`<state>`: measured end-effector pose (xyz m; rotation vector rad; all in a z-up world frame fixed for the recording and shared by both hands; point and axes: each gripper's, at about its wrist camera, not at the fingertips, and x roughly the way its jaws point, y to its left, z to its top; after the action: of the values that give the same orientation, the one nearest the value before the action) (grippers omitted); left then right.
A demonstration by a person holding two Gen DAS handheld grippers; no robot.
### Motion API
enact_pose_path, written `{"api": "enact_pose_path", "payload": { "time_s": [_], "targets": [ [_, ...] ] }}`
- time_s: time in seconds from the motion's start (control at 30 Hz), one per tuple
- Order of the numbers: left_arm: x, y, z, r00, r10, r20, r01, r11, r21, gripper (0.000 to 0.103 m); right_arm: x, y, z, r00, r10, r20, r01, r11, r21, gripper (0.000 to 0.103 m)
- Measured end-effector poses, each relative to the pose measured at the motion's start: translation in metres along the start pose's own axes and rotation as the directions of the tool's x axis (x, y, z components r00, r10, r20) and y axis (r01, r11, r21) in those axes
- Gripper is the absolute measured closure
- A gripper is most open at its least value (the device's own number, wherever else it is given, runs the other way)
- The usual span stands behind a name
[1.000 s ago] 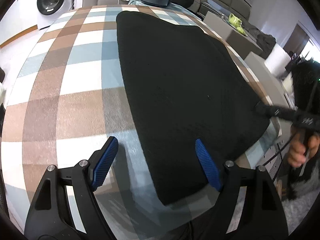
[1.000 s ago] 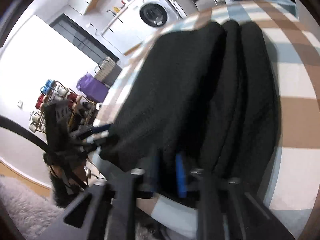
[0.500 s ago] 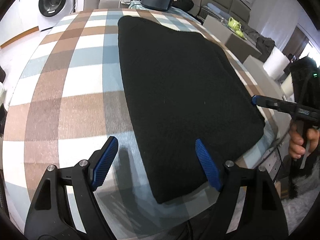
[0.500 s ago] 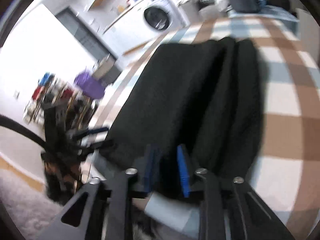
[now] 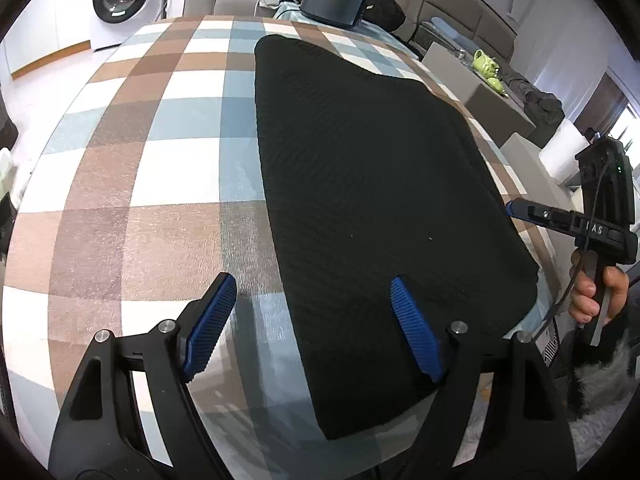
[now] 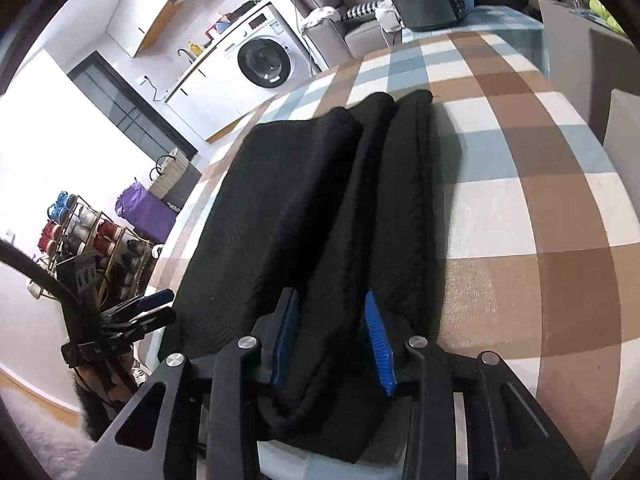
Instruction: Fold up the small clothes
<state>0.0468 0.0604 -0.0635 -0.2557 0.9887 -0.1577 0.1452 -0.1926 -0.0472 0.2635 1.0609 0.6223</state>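
Letting go of the near fold: right claw (image 6: 334,340) parted narrowly, jaws just been opening, a ridge of the black garment (image 6: 320,216) between the blue pads but seemingly no longer pinched. Best drawn straight back and slightly up, so the pads clear the cloth without dragging the layers askew. Left claw (image 5: 312,328) hanging wide and empty over the near left corner of the garment (image 5: 368,184), one pad above bare checked bench (image 5: 132,184), the other above the cloth; well placed to press or catch that corner if the fold needs squaring. Further out, garment lying flat as a long folded panel toward the right side of the bench, its right edge close to the bench's rim, stacked in about three lengthwise layers in the right wrist view. Probably worth checking those layers sit flush before any crosswise fold. Beyond the bench, a dark box (image 5: 334,0) and a washer (image 6: 264,62).
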Motion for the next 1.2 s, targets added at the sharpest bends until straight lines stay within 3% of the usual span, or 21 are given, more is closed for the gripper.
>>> {"api": "enact_pose_path", "payload": {
  "time_s": [0.27,0.37,0.43,0.5,0.6,0.67,0.8,0.93,1.07,1.2],
  "targets": [
    [0.001,-0.006,0.009,1.0,-0.001,0.018,0.001,1.0,0.005,0.025,0.029,-0.004,0.018,0.998,0.059,0.025,-0.059,0.998,0.005,0.068],
    [0.001,-0.007,0.011,1.0,0.001,0.024,-0.001,1.0,0.009,0.025,0.041,0.002,0.023,1.0,0.003,0.019,-0.002,0.999,-0.048,0.097],
    [-0.002,-0.008,0.012,0.999,-0.006,0.036,0.006,1.0,0.016,0.025,0.039,0.007,0.023,0.999,-0.019,0.037,0.021,0.998,-0.064,0.098],
    [-0.006,-0.008,0.013,0.999,-0.019,0.043,0.019,1.0,0.017,0.025,0.016,0.019,0.023,0.992,-0.024,0.123,0.038,0.993,-0.109,0.099],
    [-0.007,-0.009,0.017,0.999,-0.023,0.044,0.021,0.999,0.028,0.025,-0.015,0.019,0.02,0.977,-0.038,0.208,0.057,0.994,-0.088,0.099],
    [-0.005,-0.01,0.019,0.999,-0.026,0.039,0.024,0.999,0.037,0.025,-0.016,0.007,0.012,0.975,-0.098,0.199,0.11,0.993,-0.051,0.099],
    [0.005,-0.014,0.021,0.999,-0.032,0.014,0.031,0.999,0.036,0.025,0.012,-0.018,0.003,0.983,-0.175,0.062,0.174,0.984,0.027,0.096],
    [0.006,-0.018,0.019,1.0,-0.024,0.02,0.023,0.998,0.054,0.025,-0.009,-0.012,0.003,0.977,-0.179,0.117,0.178,0.984,0.022,0.086],
    [0.008,-0.018,0.017,1.0,-0.027,0.012,0.027,0.999,0.038,0.025,-0.027,-0.004,0.008,0.982,-0.105,0.158,0.103,0.994,0.022,0.079],
    [0.009,-0.017,0.016,0.999,-0.036,0.014,0.035,0.999,0.028,0.025,0.003,0.008,0.024,0.996,0.021,0.087,-0.024,0.999,0.034,0.072]
  ]
}}
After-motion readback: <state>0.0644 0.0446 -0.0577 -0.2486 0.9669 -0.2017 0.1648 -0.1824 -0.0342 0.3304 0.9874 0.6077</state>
